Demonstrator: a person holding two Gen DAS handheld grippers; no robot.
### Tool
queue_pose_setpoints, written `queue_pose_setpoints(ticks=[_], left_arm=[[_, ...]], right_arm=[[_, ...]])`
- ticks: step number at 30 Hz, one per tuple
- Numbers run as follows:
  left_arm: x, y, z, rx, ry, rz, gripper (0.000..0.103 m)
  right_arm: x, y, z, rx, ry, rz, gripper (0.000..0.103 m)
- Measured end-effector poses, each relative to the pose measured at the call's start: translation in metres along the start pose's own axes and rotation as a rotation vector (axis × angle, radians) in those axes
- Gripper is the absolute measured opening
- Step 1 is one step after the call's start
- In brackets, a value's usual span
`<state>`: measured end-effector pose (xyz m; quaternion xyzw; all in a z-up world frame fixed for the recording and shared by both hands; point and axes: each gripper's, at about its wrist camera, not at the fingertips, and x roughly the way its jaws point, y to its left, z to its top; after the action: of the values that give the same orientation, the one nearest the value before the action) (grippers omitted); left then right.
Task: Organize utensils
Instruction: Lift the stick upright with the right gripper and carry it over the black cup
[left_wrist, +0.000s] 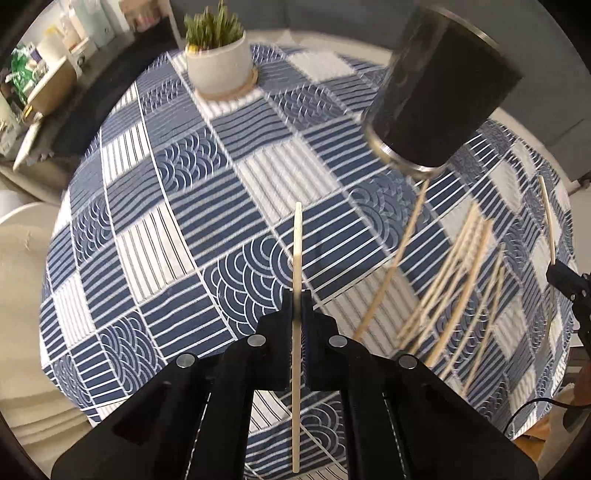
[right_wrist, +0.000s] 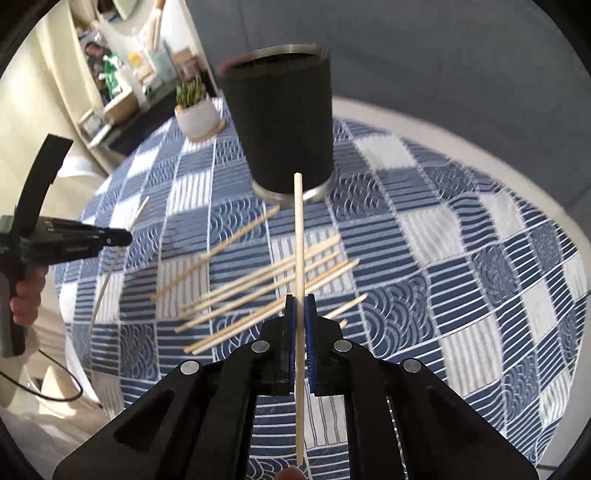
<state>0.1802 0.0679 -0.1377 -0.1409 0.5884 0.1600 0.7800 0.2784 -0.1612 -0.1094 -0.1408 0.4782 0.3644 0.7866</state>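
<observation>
Right wrist view: the right gripper (right_wrist: 300, 308) has its jaws pinching a single wooden chopstick (right_wrist: 299, 236) near its middle, the stick running straight ahead along the fingers, its far tip over the foot of the black utensil holder (right_wrist: 284, 122). In the left wrist view the left gripper (left_wrist: 296, 304) likewise has its jaws pressed on another chopstick (left_wrist: 297, 254), held along its length and pointing forward over the patterned cloth.

These sticks look light, thin and stiff, smooth enough to swivel or slip in a narrow pinch. A grip near the middle, as both have now, should keep them balanced; a hold close to one end would probably let the stick droop or pivot. Little force seems needed.

Outward from the jaws, a loose heap of chopsticks (right_wrist: 258, 291) lies on the bench (right_wrist: 461, 280) just in front of the holder, several crossing one another, so lifting one may drag its neighbours. The holder stands upright, open at the top, tall and fairly narrow; a knock with a stick could possibly tip it. A potted plant (right_wrist: 195, 110) stands farther back, well apart from the heap. Each gripper shows at the edge of the other's view, so the two arms work close together.
</observation>
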Motion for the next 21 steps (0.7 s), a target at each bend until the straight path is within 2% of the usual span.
queue_pose_setpoints(ticks=[12,21], left_arm=[[-0.101,-0.028,0.027,0.077,-0.242,-0.04,0.005],[-0.169,-0.034,0.052,0.129,-0.434,-0.072,0.005]], right_arm=[[-0.093,0.013,0.042,-0.025,-0.268,-0.058,0.005],[-0.127,0.03,0.084,-0.098,-0.384,-0.075,0.005]])
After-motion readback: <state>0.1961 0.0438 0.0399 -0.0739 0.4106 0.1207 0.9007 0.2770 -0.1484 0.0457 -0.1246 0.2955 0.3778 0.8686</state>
